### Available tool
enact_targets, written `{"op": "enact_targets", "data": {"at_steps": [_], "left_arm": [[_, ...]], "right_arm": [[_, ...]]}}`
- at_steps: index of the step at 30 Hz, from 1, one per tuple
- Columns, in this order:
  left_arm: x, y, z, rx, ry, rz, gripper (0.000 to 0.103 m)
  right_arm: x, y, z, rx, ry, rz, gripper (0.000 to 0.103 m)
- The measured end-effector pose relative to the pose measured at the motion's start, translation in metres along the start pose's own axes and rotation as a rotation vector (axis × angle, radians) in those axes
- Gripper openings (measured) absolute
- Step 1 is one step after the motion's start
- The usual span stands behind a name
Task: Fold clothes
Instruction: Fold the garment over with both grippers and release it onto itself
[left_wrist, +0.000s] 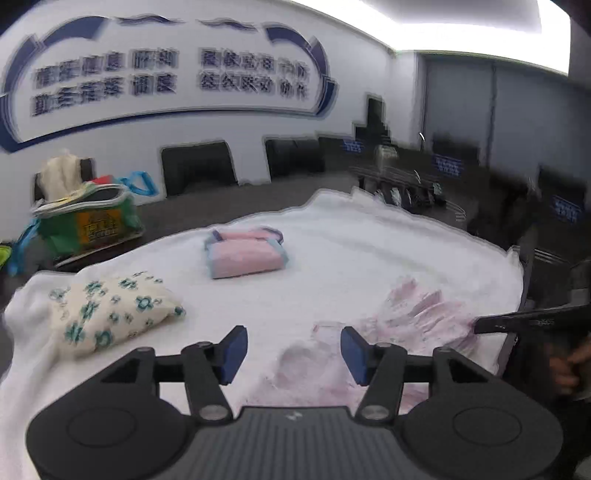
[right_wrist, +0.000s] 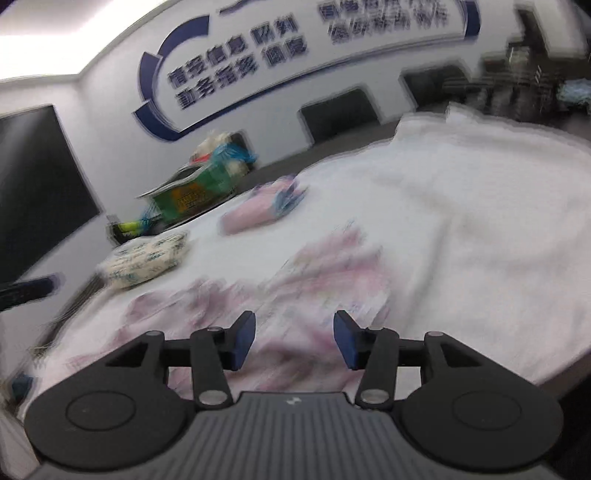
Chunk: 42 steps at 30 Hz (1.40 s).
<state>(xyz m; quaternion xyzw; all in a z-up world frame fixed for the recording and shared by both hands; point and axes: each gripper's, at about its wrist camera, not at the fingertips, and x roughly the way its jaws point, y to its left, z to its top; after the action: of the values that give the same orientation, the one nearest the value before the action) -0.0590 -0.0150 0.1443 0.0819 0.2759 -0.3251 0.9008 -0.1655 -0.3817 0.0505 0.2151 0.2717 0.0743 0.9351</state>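
Observation:
A crumpled pale pink patterned garment (left_wrist: 410, 325) lies unfolded on the white cloth-covered table (left_wrist: 332, 266), at the near right. My left gripper (left_wrist: 293, 350) is open and empty just above its left part. In the right wrist view the same garment (right_wrist: 314, 280) spreads under my right gripper (right_wrist: 294, 338), which is open and empty; that view is motion-blurred. The right gripper's dark finger (left_wrist: 532, 321) shows at the right edge of the left wrist view. A folded pink and blue garment (left_wrist: 245, 253) and a folded cream garment with teal flowers (left_wrist: 110, 314) lie further off.
A green bag stuffed with clothes (left_wrist: 88, 218) stands at the table's far left. Black chairs (left_wrist: 199, 168) line the wall behind the table. A rack with dark items (left_wrist: 406, 184) stands at the back right. The table's right edge (left_wrist: 517, 280) is close to the pink garment.

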Motion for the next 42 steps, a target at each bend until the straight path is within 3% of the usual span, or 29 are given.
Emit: {"op": "enact_targets", "data": {"at_steps": [3,5,8,10,11,12,13,15,19,24,26,28,30,31,32,34,35,36,39,42], "left_arm": [[0.069,-0.002,0.021,0.097,0.063,-0.185,0.056],[0.113,-0.014,0.026,0.136,0.126,-0.269,0.056],[0.173,-0.031,0.03,0.177,0.229,-0.387,0.056],[0.197,-0.04,0.029,0.176,0.278,-0.436,0.055],[0.203,-0.044,0.027,0.173,0.287,-0.442,0.054],[0.209,-0.048,0.025,0.169,0.296,-0.449,0.044],[0.21,-0.047,0.025,0.151,0.294,-0.444,0.021],[0.211,-0.043,0.026,0.107,0.284,-0.427,0.002],[0.199,-0.022,0.035,0.005,0.189,-0.332,0.0],[0.175,0.008,0.067,-0.187,0.024,-0.14,0.0],[0.181,0.014,0.079,-0.239,0.008,0.003,0.002],[0.193,0.018,0.086,-0.274,0.027,0.112,0.013],[0.201,0.024,0.084,-0.276,0.076,0.064,0.018],[0.194,0.029,0.078,-0.275,0.086,0.043,0.02],[0.184,0.033,0.071,-0.275,0.092,0.027,0.024],[0.148,0.047,0.052,-0.253,0.062,-0.02,0.051],[0.129,0.054,0.041,-0.241,0.045,-0.044,0.057],[0.112,0.057,0.029,-0.21,0.017,-0.084,0.065],[0.069,0.068,-0.012,-0.123,-0.066,-0.19,0.077],[0.064,0.059,-0.045,-0.069,-0.048,-0.232,0.08]], "right_arm": [[0.007,0.004,-0.012,0.061,0.097,0.097,0.048],[0.016,0.009,-0.024,0.098,0.133,0.111,0.048],[0.027,0.009,-0.035,0.192,0.105,0.008,0.049],[0.031,0.006,-0.033,0.234,0.033,-0.039,0.05],[0.035,0.005,-0.03,0.256,0.0,-0.075,0.05],[0.041,0.005,-0.026,0.258,-0.022,-0.09,0.049],[0.048,0.006,-0.022,0.256,-0.04,-0.101,0.047],[0.068,0.01,-0.01,0.189,-0.045,-0.081,0.013],[0.103,0.017,0.041,0.019,-0.039,-0.039,0.006],[0.128,0.034,0.132,-0.171,-0.078,0.003,0.004],[0.149,0.031,0.169,-0.201,-0.066,0.007,0.004],[0.176,0.018,0.198,-0.192,-0.008,-0.026,0.007],[0.214,-0.002,0.213,-0.149,0.083,-0.154,0.023],[0.228,-0.007,0.213,-0.15,0.123,-0.238,0.024],[0.231,-0.008,0.21,-0.16,0.128,-0.265,0.024],[0.21,-0.006,0.194,-0.175,0.089,-0.201,0.041],[0.192,-0.004,0.183,-0.175,0.055,-0.156,0.059],[0.168,0.0,0.168,-0.184,0.011,-0.117,0.068],[0.103,0.011,0.116,-0.283,-0.049,0.001,0.076],[0.064,0.032,0.066,-0.356,-0.013,0.171,0.088]]}}
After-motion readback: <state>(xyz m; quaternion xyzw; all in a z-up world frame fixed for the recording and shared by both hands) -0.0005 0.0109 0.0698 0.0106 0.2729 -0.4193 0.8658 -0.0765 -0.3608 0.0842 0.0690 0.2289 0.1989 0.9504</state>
